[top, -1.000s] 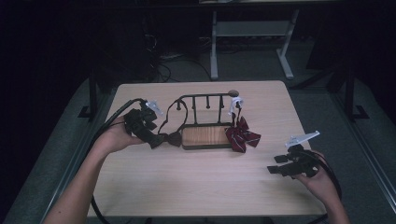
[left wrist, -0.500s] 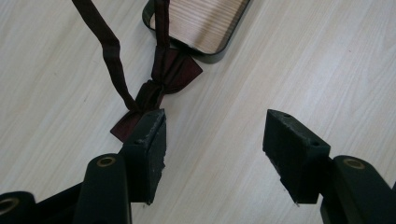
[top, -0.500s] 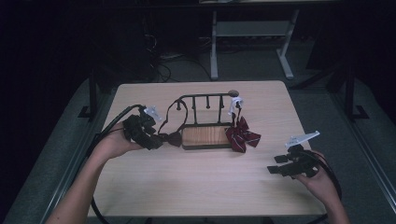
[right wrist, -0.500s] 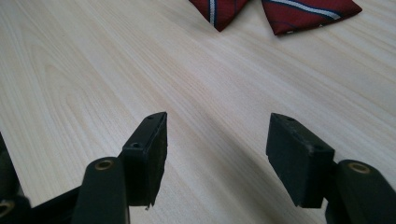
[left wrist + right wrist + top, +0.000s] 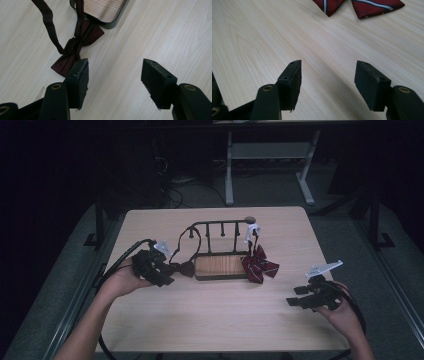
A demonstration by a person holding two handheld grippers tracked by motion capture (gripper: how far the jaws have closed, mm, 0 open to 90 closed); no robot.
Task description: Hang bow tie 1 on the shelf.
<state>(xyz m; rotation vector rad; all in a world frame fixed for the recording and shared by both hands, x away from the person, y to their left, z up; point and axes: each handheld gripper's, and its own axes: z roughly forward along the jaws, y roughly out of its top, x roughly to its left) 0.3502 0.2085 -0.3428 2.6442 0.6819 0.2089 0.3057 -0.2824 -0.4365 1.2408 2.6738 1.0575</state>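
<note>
Landmark: the black rack with the wood base, sitting mid-worktop, slightly toward the far edge.

Left claw: released, jaws wide apart, nothing between the pads. It sits low over the worktop just off the rack's left end. In the left gripper view the dark maroon bow tie lies flat just off the tip of the view's left jaw, touching or nearly so; can't tell which. The bow tie rests on the worktop against the rack's left corner, its strap looping up to the rack's top rail.

Right claw: also released, pads bare, only worktop between them. It's well off the rack's right end, toward the near right corner of the worktop.

Red striped bow tie hangs by a white tag from the rack's right end post, wings spread on the worktop beside the rack's right corner. Well apart from the right claw.

Open room: whole near half of the worktop in front of the rack is bare, also the strip between the striped bow tie and the right claw. Behind the rack a narrower bare band runs to the far edge. Left claw is close to the worktop's left edge; right hand is near the right edge.

Containers: none as such. The rack's wood base carries nothing on top.
</note>
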